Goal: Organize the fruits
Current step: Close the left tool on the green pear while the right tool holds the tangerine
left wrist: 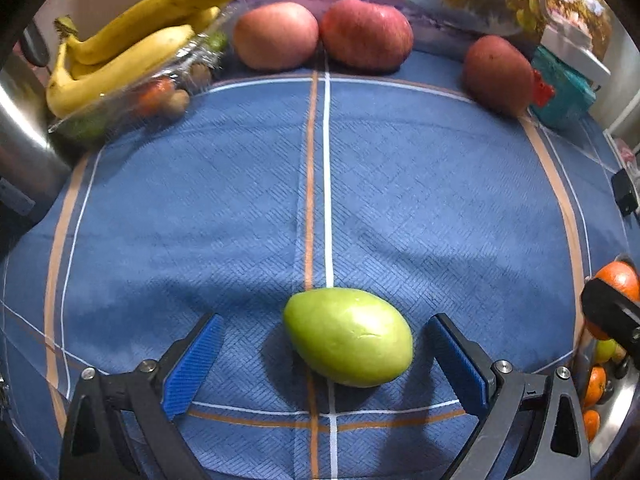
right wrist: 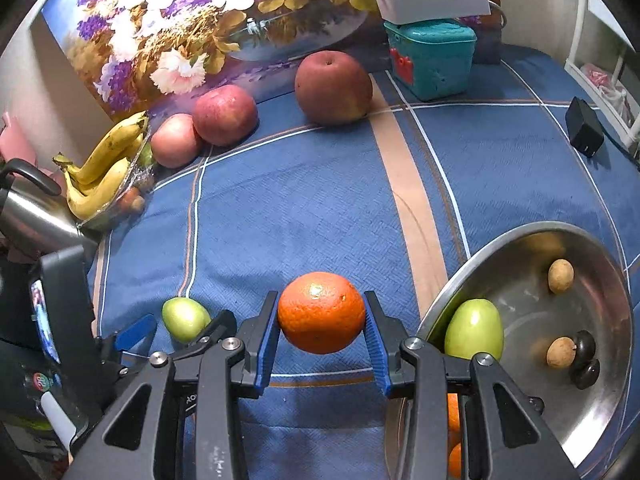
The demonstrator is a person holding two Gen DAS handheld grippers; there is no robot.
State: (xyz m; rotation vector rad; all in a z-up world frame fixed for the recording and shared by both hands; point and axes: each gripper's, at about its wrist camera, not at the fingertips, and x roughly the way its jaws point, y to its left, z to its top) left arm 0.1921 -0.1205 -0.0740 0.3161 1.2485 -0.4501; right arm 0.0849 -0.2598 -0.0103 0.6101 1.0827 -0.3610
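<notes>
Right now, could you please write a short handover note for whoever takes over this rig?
Left tongs: open, straddling a green fruit on the blue cloth, not gripping.
Right tongs: shut on an orange, beside the steel bowl.
Done: bowl holds another green fruit and small fruits.
Left: three apples, bananas.

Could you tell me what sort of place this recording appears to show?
Probably a home table set up for sorting fruit. A blue checked tablecloth covers it, a floral painting leans behind, and a kettle, bananas and a steel bowl sit around.
</notes>
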